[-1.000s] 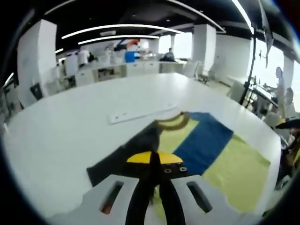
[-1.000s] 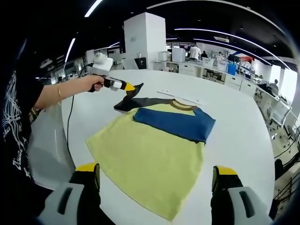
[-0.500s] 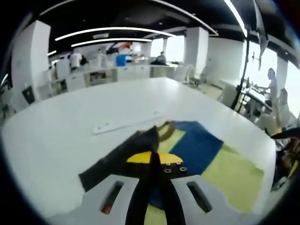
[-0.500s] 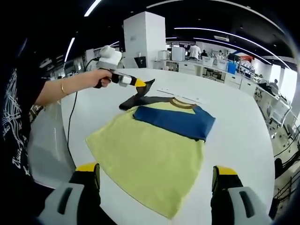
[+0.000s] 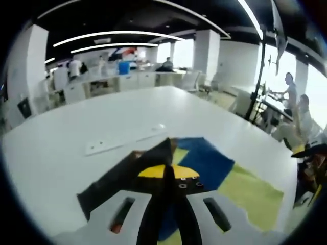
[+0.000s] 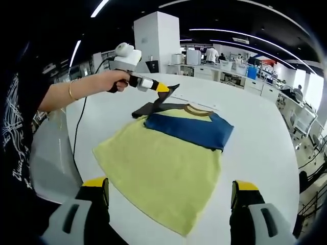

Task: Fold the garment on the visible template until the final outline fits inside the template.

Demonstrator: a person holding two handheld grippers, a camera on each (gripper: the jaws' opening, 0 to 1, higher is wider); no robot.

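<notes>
So the shirt (image 6: 168, 168) is laid out flat on a big white table (image 6: 260, 132), and it's a colour-block thing: pale yellow body, brown ribbed collar (image 6: 196, 108), one blue sleeve (image 6: 191, 130) already folded across the chest so it sits as a blue band just under the neck. The other sleeve is black (image 6: 153, 104), and that's the one in play right now. The left gripper (image 6: 166, 92), held out in the person's hand (image 6: 115, 80), has its yellow-tipped jaws pinched together on the black sleeve and has the end of it lifted off the table, so the fabric rises in a dark peak while the rest of the sleeve trails down to the shoulder. From the left gripper view you see that same black cloth (image 5: 130, 171) pinched right at the closed jaw tips, with the blue and yellow of the shirt behind. The right gripper (image 6: 171, 191) hangs near the hem end of the shirt with its jaws wide apart, holding nothing. There's a thin white strip (image 5: 122, 142) lying on the table just past the collar. The yellow body looks smooth, hem edge slightly curved.
</notes>
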